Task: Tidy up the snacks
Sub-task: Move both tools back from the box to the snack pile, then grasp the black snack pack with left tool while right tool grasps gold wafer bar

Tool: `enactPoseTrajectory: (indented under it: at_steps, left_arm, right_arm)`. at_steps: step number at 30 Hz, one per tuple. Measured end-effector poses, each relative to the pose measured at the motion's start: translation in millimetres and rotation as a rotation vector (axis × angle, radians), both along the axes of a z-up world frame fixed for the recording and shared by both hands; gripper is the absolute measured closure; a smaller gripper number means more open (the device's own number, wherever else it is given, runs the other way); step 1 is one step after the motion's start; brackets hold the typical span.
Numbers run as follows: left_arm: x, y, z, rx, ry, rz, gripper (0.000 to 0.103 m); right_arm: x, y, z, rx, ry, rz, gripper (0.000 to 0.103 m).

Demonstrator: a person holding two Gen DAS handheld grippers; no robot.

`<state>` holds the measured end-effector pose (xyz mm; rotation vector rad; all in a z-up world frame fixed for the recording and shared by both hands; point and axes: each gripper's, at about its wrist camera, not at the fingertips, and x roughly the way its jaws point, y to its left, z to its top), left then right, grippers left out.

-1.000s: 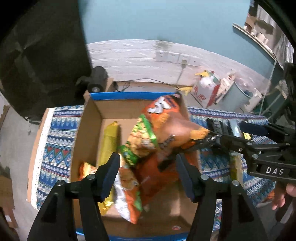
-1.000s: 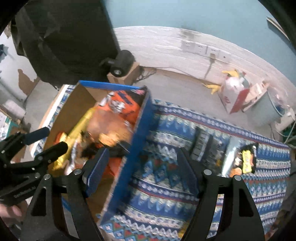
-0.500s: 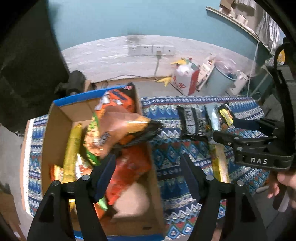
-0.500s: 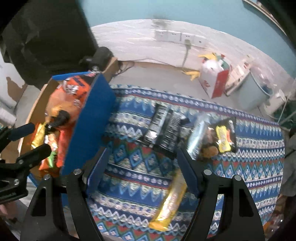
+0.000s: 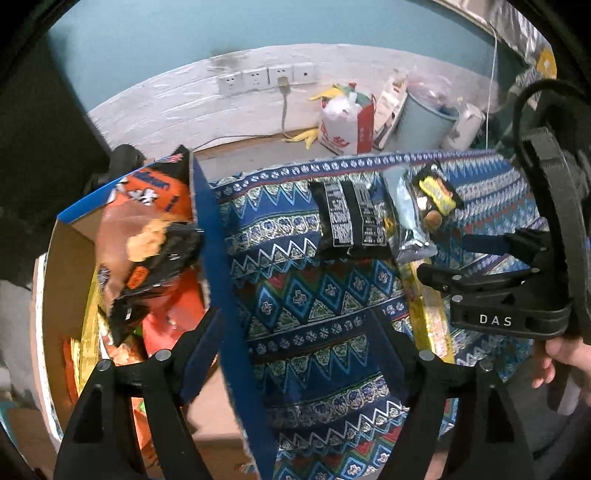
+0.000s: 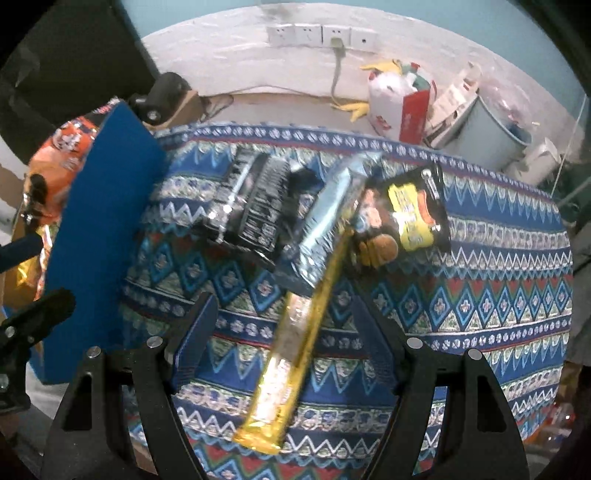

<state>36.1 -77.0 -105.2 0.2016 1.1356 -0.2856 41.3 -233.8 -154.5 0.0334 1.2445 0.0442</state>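
Snacks await sorting: right gripper (image 6: 284,332), fingers wide and empty, poised directly over long gold-wrapped bar (image 6: 291,343); left gripper (image 5: 295,350), also wide, straddles blue cardboard box wall (image 5: 225,295).

Wall: teal above, a white-painted band (image 6: 229,48) below, far ahead of the hand-held gripper.
Sockets: a row of white wall outlets (image 6: 321,35), one with a grey cable (image 6: 336,74) plugged in and hanging down.
Bag: red and white bag (image 6: 400,107), stuffed full, on the floor ahead and to the right.
Bucket: pale grey bin (image 6: 491,136) just right of the bag.
Tabletop cover: blue patterned cloth (image 6: 480,288).
Dark shape: black panel (image 6: 70,62) ahead left.
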Motion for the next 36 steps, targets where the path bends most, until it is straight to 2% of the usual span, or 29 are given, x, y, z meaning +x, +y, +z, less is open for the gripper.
enactPoseTrajectory:
  at_steps: [13,16,18,21,28,36]
  left_arm:
    - [4,-16,-31,0.039,0.066,-0.007,0.024]
    - [5,-21,-35,0.051,0.075,-0.014,0.024]
    - [7,-25,-38,0.058,0.081,-0.022,0.024]
    - [10,-30,-41,0.057,0.092,-0.025,0.024]
    - [28,-42,-48,0.041,0.119,-0.005,0.024]
    - [59,-53,-56,-0.045,0.168,0.074,0.022]
  right_arm:
    - [-10,-11,-64,-0.017,0.099,0.022,0.03]
    - [-11,-9,-74,-0.002,0.11,0.054,0.045]
    - [-12,-12,-77,0.005,0.109,0.06,0.061]
    - [-16,-22,-76,-0.026,0.101,0.045,0.071]
    - [-23,-63,-73,-0.027,0.084,-0.029,0.074]
    - [-32,-100,-66,-0.024,0.065,-0.089,0.073]
